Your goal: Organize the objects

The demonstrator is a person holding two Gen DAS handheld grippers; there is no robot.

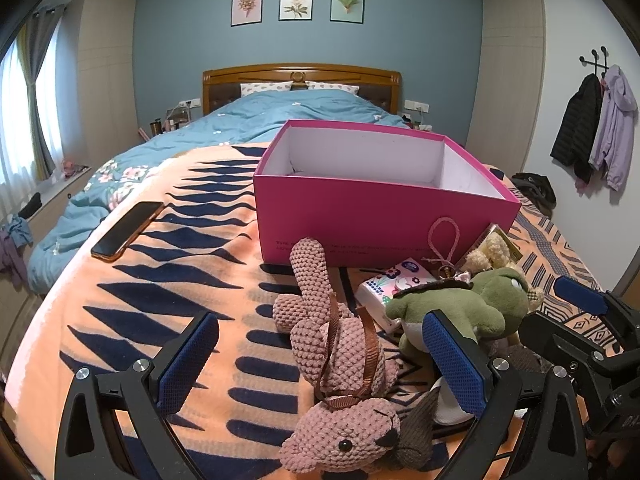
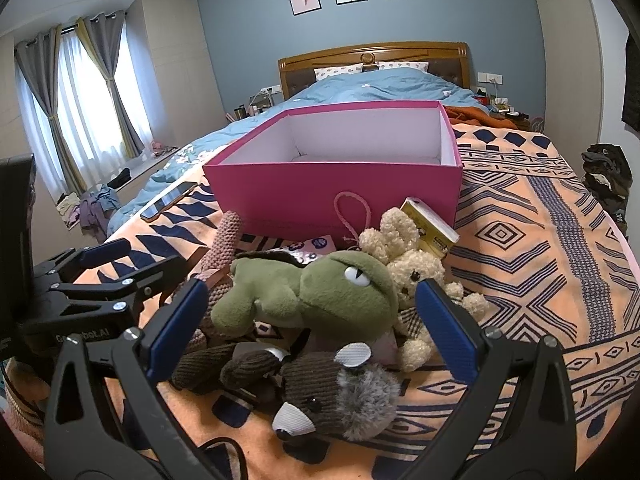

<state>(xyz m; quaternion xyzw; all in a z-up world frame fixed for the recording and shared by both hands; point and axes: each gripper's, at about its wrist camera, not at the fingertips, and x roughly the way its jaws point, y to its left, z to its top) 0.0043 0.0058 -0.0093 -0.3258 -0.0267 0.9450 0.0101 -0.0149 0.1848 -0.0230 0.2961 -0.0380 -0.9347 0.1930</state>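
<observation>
An open pink box [image 1: 372, 216] [image 2: 336, 196], empty inside, stands on the orange patterned blanket [image 1: 160, 280]. In front of it lies a heap of toys: a pink knitted rabbit [image 1: 340, 364], a green plush frog [image 1: 460, 304] [image 2: 320, 296], a brown plush animal [image 2: 320, 392], a cream bear [image 2: 416, 276], a tissue pack [image 1: 384, 284] and a yellow carton [image 2: 430, 228]. My left gripper [image 1: 320, 364] is open, its jaws either side of the pink rabbit. My right gripper [image 2: 312, 320] is open, its jaws either side of the frog and brown toy.
A phone [image 1: 128, 230] [image 2: 170, 200] lies on the blanket left of the box. A blue duvet [image 1: 280, 116] covers the far bed up to the wooden headboard. Coats [image 1: 596, 120] hang on the right wall. Curtains and a window are at the left.
</observation>
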